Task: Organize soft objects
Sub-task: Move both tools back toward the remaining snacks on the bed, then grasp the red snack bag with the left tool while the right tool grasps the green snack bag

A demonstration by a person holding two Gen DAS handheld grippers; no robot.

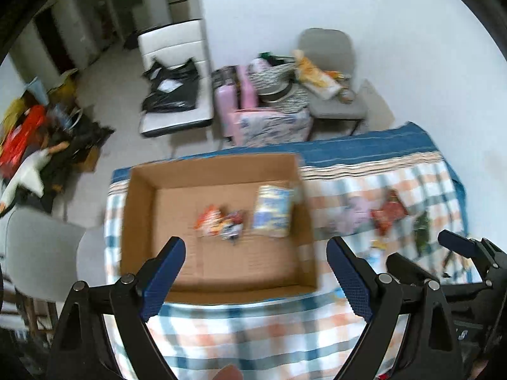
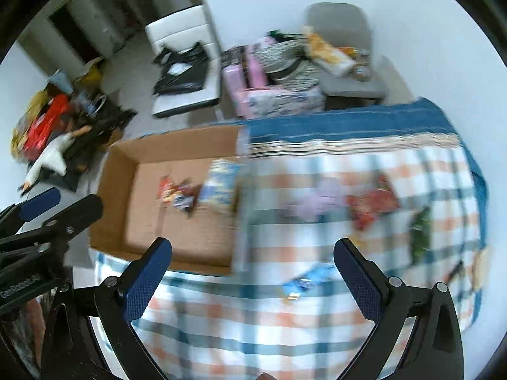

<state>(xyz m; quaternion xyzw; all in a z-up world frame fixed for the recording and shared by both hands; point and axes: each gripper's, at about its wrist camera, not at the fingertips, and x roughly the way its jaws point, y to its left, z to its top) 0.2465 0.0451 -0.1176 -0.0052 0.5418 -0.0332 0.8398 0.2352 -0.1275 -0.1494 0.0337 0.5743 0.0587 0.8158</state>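
Note:
An open cardboard box (image 1: 139, 221) sits on a checked tablecloth (image 1: 253, 332); it also shows in the right wrist view (image 2: 114, 196). Inside lie a blue-yellow soft pack (image 1: 272, 212) and small orange and dark soft items (image 1: 218, 221). On the cloth to the right lie a pale purple item (image 2: 317, 202), a red one (image 2: 370, 205), a green one (image 2: 420, 231) and a blue one (image 2: 305, 280). My left gripper (image 1: 255, 266) is open and empty above the box's near edge. My right gripper (image 2: 252, 272) is open and empty above the cloth. Both views are blurred.
Beyond the table stand a white chair with a black bag (image 1: 172, 88), a pink seat with piled cloths (image 1: 269, 117) and a grey chair (image 1: 332, 95). Clutter lies on the floor at the left (image 1: 38, 145). A grey chair (image 1: 38, 253) is by the table's left side.

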